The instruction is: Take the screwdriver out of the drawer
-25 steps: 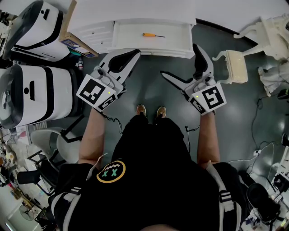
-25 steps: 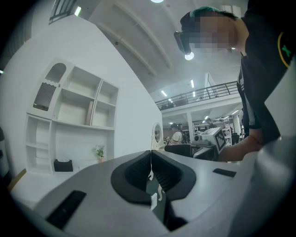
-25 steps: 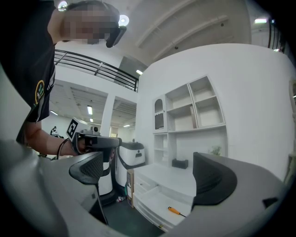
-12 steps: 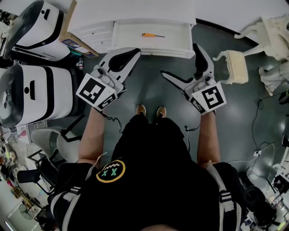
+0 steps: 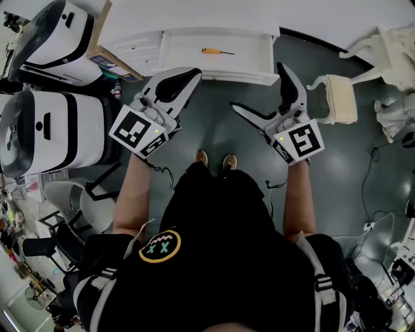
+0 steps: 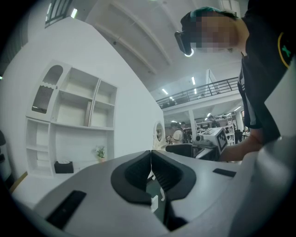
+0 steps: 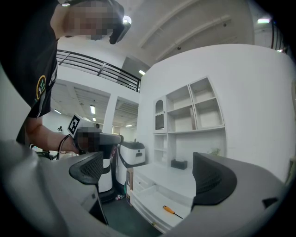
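The screwdriver [image 5: 214, 50], orange-handled, lies flat near the middle of the open drawer [image 5: 188, 58] of a white cabinet [image 5: 194, 16], with nothing touching it. The right gripper [image 5: 258, 85] hangs over the dark floor [image 5: 214, 130] just in front of the drawer, its fingers [image 7: 213, 180] spread wide with nothing between them. The left gripper [image 5: 188, 78] is held by the drawer's left front end, its fingers [image 6: 138, 173] pressed together and empty.

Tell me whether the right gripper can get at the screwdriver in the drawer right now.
Probably yes. The drawer is pulled open, the screwdriver lies uncovered inside it, and the right gripper is open, with nothing standing between the two.
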The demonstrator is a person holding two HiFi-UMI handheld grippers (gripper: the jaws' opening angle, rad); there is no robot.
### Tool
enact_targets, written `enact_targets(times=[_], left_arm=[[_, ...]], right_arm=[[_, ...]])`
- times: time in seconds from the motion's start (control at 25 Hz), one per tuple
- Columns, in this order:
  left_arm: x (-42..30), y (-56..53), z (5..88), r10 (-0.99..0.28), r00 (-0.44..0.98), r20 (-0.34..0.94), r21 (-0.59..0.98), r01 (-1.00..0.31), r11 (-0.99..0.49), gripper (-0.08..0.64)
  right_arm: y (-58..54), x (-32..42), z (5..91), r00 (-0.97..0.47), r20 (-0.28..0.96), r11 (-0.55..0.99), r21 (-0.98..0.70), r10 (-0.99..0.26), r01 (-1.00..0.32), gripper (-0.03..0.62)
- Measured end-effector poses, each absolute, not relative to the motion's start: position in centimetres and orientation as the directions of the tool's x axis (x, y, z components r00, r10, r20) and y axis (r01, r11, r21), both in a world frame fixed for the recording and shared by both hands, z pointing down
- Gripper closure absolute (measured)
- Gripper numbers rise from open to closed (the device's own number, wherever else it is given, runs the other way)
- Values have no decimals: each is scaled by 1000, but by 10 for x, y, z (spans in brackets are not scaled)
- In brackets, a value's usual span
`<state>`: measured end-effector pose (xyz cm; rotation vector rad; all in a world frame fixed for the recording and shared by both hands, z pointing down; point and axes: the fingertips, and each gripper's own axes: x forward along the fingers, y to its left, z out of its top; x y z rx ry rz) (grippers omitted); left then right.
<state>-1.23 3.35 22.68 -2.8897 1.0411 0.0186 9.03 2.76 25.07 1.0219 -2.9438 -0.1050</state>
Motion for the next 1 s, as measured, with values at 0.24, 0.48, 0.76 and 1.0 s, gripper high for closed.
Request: enact_targets(times=[0.24,0.48,0.76,1.0], left_arm=[[7,35,226,-650,759,-34,-68,-651,-756,540],[11,22,229,-650,759,-30,-63,-651,-757,540],[-7,-16,237,-642,765,-42,-53,-644,-764,540],[-28,-54,241,-647,760,-52,-52,-650,-759,540]], right_arm=[[27,109,249,-799,-5,797,76,-601,-600,11],[14,114,252,-797,-5,795,71,-604,-603,11],[-22,101,262,-786,5,785,70,-618,-616,11],[-56,86,264,-784,11,782,73,-621,-619,11]])
